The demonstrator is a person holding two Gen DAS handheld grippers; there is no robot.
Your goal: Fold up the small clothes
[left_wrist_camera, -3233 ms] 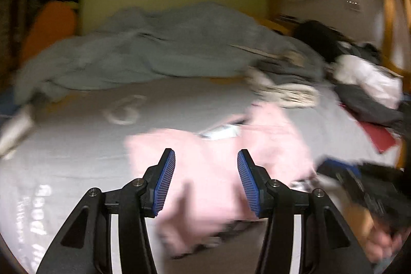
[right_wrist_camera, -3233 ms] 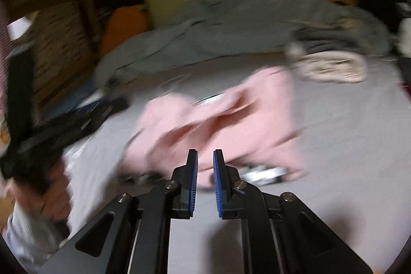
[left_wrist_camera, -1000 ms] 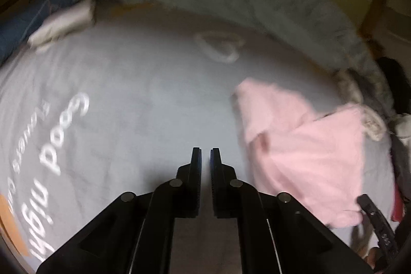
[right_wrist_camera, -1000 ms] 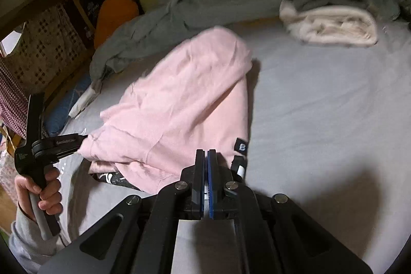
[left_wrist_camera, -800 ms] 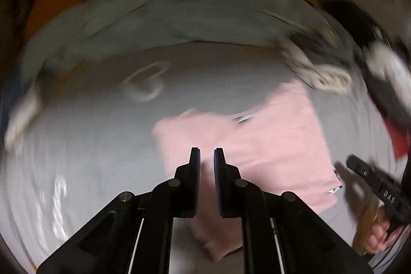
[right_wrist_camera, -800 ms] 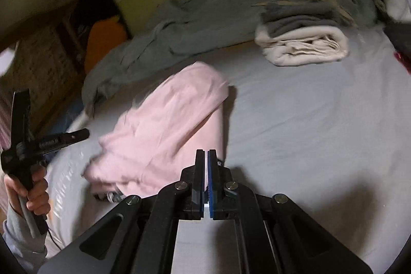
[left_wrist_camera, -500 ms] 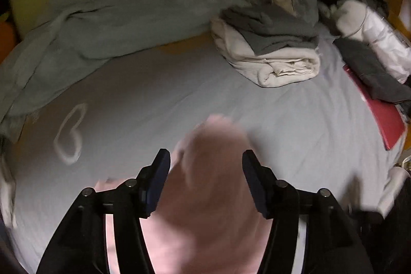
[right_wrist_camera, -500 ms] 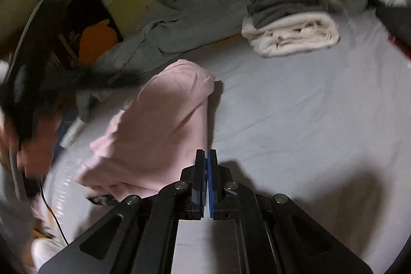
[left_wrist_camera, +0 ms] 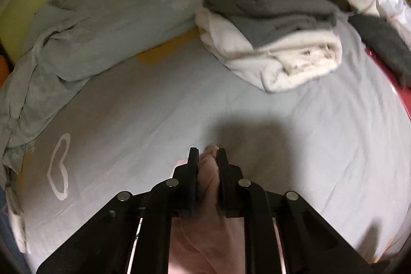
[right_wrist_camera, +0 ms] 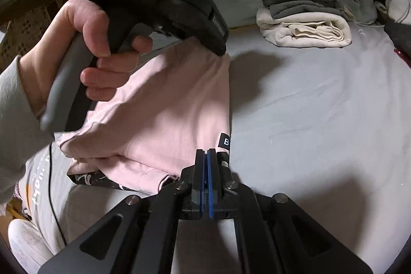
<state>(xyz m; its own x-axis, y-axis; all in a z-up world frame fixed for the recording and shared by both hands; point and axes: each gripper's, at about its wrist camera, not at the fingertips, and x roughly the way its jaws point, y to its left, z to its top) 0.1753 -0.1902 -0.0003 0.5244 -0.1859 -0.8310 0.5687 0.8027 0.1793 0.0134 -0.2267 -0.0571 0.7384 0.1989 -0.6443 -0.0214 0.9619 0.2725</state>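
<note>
- At bottom centre, left gripper (left_wrist_camera: 207, 163) was closing on a pink garment (right_wrist_camera: 164, 114) fold between its jaws.
- Lower centre, right gripper (right_wrist_camera: 206, 166) sat fully closed at the garment's hem on the grey sheet (right_wrist_camera: 308, 120).

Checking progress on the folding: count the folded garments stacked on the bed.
2: a cream garment at the far side of the grey sheet, and a dark grey one on top. Others may be hidden.

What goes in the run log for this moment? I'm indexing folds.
left gripper: closing on pink garment corner | right gripper: shut, empty, at hem | bed: folded pile behind
</note>
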